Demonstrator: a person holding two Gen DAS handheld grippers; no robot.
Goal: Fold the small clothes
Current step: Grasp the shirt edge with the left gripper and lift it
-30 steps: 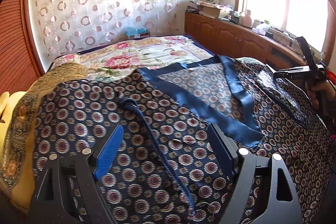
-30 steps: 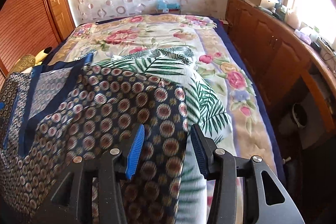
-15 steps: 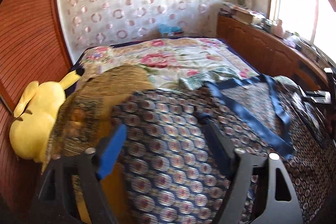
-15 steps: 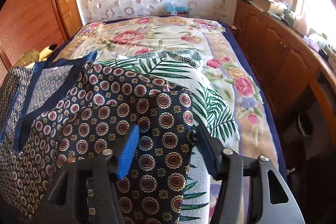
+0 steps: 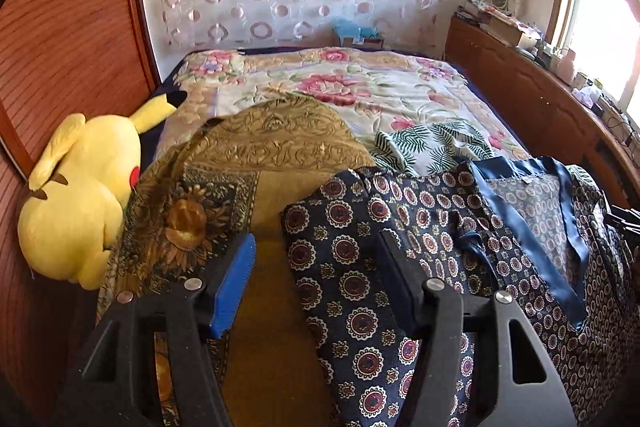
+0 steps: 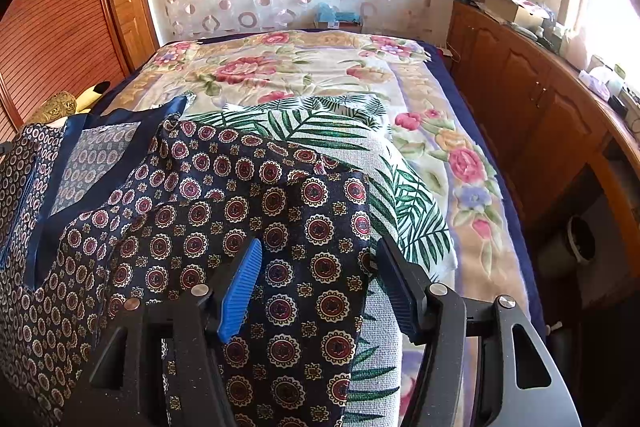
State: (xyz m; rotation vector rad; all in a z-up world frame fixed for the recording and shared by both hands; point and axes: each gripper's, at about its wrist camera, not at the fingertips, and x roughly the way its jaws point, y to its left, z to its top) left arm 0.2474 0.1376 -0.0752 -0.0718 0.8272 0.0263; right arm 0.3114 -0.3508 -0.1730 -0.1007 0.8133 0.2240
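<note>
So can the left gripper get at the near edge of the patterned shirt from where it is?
Probably yes: the left gripper has its closing jaws straddling the shirt edge, pads not yet pressing it, with nothing lying on top.

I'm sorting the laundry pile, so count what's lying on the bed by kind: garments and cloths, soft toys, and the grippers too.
Garments and cloths: 3, namely the navy medallion garment, the gold patterned cloth and the palm-leaf cloth.
Soft toys: 1, the yellow plush.
Grippers: 2, the left gripper with jaws closing, and the right gripper.
Total: 6
</note>
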